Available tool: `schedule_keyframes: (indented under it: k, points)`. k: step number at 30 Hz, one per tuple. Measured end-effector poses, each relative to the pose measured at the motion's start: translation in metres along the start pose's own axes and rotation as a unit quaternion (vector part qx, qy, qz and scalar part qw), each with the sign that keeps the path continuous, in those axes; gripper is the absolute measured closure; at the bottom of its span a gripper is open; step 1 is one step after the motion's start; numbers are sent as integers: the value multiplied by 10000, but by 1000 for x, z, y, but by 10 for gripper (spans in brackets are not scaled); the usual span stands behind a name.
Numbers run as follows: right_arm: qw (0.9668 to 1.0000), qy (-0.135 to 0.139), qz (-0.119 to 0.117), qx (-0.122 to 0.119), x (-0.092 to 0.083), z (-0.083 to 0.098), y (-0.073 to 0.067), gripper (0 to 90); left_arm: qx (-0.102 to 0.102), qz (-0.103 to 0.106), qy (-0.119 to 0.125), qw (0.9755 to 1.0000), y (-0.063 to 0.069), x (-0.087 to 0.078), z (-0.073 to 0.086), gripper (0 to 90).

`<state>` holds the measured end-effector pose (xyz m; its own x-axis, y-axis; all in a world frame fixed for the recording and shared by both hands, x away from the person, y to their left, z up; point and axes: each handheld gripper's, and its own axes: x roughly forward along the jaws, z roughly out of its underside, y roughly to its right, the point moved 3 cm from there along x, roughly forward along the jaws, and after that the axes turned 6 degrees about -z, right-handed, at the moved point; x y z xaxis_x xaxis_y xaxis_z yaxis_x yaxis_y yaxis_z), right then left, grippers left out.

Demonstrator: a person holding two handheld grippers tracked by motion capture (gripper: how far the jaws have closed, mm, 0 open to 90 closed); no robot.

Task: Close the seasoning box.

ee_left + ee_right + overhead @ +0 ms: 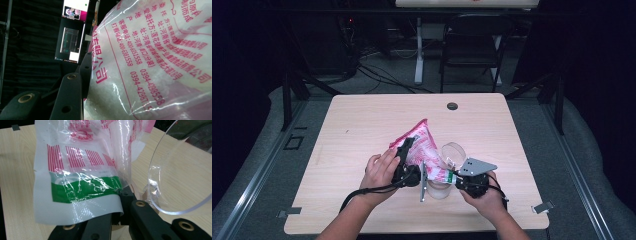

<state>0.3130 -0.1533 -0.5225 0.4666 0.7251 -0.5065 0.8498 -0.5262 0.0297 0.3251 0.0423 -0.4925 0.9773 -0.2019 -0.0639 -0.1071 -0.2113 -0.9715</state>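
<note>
A clear plastic bag (pixel 426 142) with pink print and white powder inside hangs tilted above the table, held by both grippers. My left gripper (pixel 407 149) is shut on the bag's upper body. In the left gripper view the bag (pixel 155 62) presses against one black finger (pixel 68 97) and hides the other. My right gripper (pixel 453 176) is shut on the bag's lower corner, and in the right gripper view the jaws pinch the white edge below the green stripe (pixel 85 188). A clear round container (pixel 453 151) stands beside that corner, its rim (pixel 150 180) just right of the jaws.
The light wood table (pixel 362 125) has a round cable hole (pixel 452 106) near its far edge. A black chair (pixel 472 45) and a white desk leg (pixel 418 50) stand beyond it. A lit monitor (pixel 72 45) hangs in the dark background.
</note>
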Motion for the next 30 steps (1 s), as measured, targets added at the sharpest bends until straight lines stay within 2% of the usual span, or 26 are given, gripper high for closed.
schedule_keyframes:
  k: [16, 30]
  points:
    - [10000, 32, -9, 77, -1, -1, 0, 896, 113, -57, 11, 9999, -2, 0, -2, 590]
    - [9997, 145, -103, 143, -6, -3, -2, 886, 141, 1, -26, 9999, 0, 1, 1, 595]
